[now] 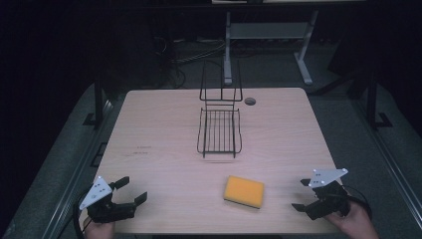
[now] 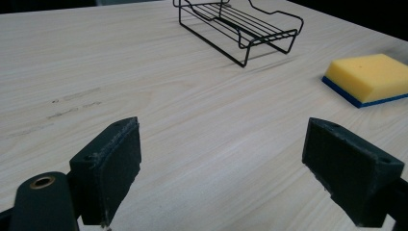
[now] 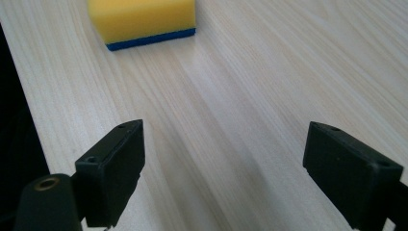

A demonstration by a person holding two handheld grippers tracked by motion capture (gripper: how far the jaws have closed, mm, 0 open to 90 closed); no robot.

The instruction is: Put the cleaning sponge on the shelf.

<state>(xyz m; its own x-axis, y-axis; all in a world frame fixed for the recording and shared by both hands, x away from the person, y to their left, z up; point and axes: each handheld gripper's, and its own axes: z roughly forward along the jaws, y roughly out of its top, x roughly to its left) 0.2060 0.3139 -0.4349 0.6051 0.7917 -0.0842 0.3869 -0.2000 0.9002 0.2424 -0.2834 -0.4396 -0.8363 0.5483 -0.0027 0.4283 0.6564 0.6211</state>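
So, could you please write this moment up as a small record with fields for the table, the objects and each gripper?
table: light wood table, with a small round hole near its far edge
rack: black wire rack, empty, at the middle of the far half
sponge: yellow sponge with a blue underside, lying flat on the near half, right of centre, apart from the rack
left gripper: left gripper at the near left corner, jaws open, holding nothing
right gripper: right gripper at the near right corner, jaws open, holding nothing, right of the sponge
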